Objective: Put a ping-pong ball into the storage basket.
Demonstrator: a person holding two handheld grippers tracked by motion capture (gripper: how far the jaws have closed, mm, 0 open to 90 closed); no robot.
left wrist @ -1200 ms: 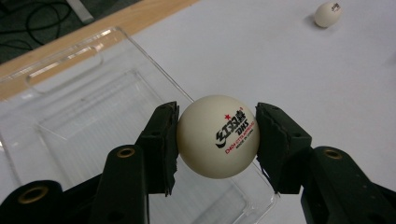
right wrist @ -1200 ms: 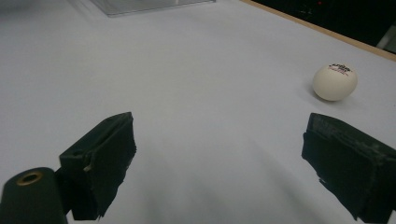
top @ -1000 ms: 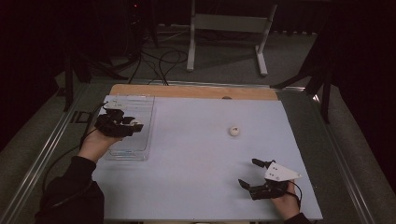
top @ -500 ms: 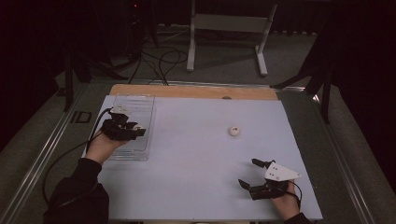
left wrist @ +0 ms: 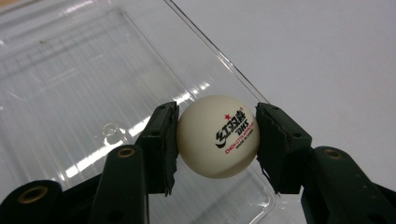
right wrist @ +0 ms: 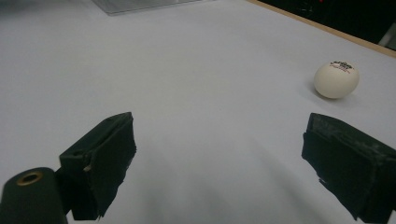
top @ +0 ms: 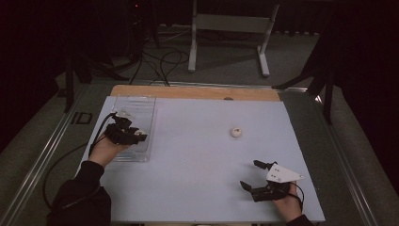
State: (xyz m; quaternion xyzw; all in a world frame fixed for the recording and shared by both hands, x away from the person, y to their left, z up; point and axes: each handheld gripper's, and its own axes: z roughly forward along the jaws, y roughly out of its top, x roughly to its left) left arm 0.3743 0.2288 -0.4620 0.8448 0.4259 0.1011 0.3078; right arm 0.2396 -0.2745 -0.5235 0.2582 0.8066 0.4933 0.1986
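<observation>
A second white ball (top: 235, 132) lies on the table (top: 197, 155), a metal stand (top: 230, 28) behind.

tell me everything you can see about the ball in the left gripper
The ball is a white, smooth, matte table tennis ball, plastic by the look of it, with a small red star and black lettering printed across its front. It is whole and round. The left gripper has it clamped between its two black pads, one pressing on each side. It hangs over the near corner of the clear plastic tray; whether it touches the tray cannot be told.
</observation>
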